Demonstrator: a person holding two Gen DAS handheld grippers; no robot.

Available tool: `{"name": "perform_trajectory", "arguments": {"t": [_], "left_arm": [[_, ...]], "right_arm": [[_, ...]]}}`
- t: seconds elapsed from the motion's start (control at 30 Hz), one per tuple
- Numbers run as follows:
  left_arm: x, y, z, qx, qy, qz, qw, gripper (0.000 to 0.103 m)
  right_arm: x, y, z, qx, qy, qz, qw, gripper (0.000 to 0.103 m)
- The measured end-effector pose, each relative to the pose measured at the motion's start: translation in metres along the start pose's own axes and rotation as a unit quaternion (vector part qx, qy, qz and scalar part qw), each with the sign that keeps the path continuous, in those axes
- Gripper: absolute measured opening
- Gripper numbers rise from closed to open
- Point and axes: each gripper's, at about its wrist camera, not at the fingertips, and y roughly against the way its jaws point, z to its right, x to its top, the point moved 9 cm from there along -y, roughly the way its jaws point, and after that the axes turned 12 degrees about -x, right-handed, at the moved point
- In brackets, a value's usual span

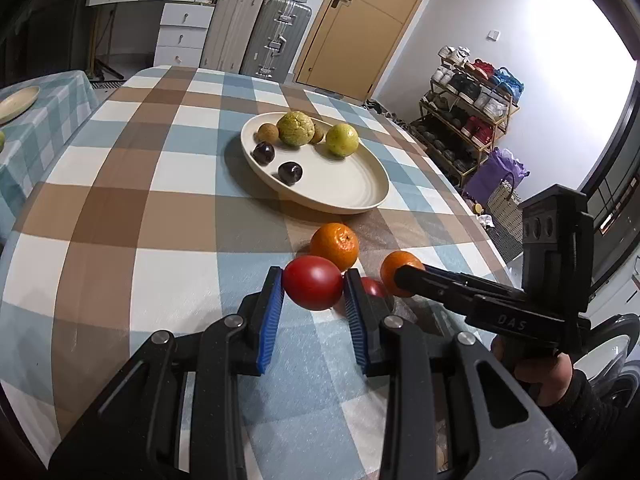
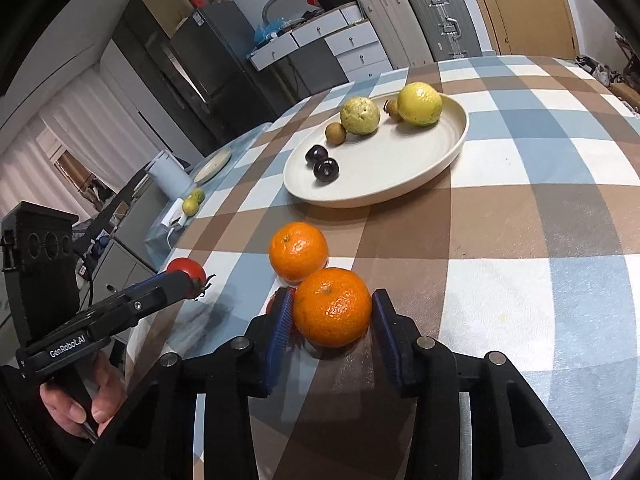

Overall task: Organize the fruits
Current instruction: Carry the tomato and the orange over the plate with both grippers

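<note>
My left gripper (image 1: 313, 290) is shut on a red tomato (image 1: 313, 288) and holds it just above the checked tablecloth; it also shows in the right wrist view (image 2: 187, 271). My right gripper (image 2: 331, 312) has its blue pads around a mandarin (image 2: 332, 306), left pad touching, right pad a hair apart. A second mandarin (image 2: 298, 251) lies just beyond it, also seen in the left wrist view (image 1: 334, 245). A second tomato (image 1: 372, 287) lies partly hidden between the grippers. The cream plate (image 1: 352, 188) holds a guava (image 1: 295, 128), a lemon (image 1: 341, 140), two dark plums and small brown fruits.
The table edge drops off on the right in the left wrist view. A side table (image 2: 168, 216) with another plate (image 2: 212, 166), green fruits and a white kettle stands to the left. Suitcases, drawers and a shoe rack (image 1: 468, 120) stand beyond.
</note>
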Motion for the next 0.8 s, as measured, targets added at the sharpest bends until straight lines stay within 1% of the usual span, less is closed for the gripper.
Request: {"name": "perform_trajectory", "arguments": {"t": [0.2, 0.27, 0.43, 0.57, 0.7, 0.8], "left_arm": [[0.011, -0.009, 0.001, 0.009, 0.0, 0.003, 1.0, 0.028], [0.019, -0.012, -0.001, 0.014, 0.0, 0.01, 0.9998, 0.028], [0.038, -0.018, 0.0, 0.012, -0.001, 0.016, 0.9998, 0.028], [0.057, -0.026, 0.004, 0.014, -0.011, 0.018, 0.9997, 0.028], [0.077, -0.035, 0.007, 0.012, -0.013, 0.017, 0.9997, 0.028], [0.093, -0.044, 0.01, 0.006, -0.021, 0.018, 0.9996, 0.028]], "right_arm": [[0.006, 0.007, 0.011, 0.009, -0.016, 0.017, 1.0, 0.041], [0.008, 0.01, 0.013, 0.017, -0.023, 0.021, 0.999, 0.041], [0.018, 0.014, 0.015, 0.03, -0.028, 0.032, 0.999, 0.041], [0.035, 0.016, 0.015, 0.039, -0.023, 0.041, 0.998, 0.041], [0.055, 0.018, 0.018, 0.036, -0.023, 0.051, 0.998, 0.041], [0.072, 0.016, 0.02, 0.026, -0.012, 0.057, 0.998, 0.041]]}}
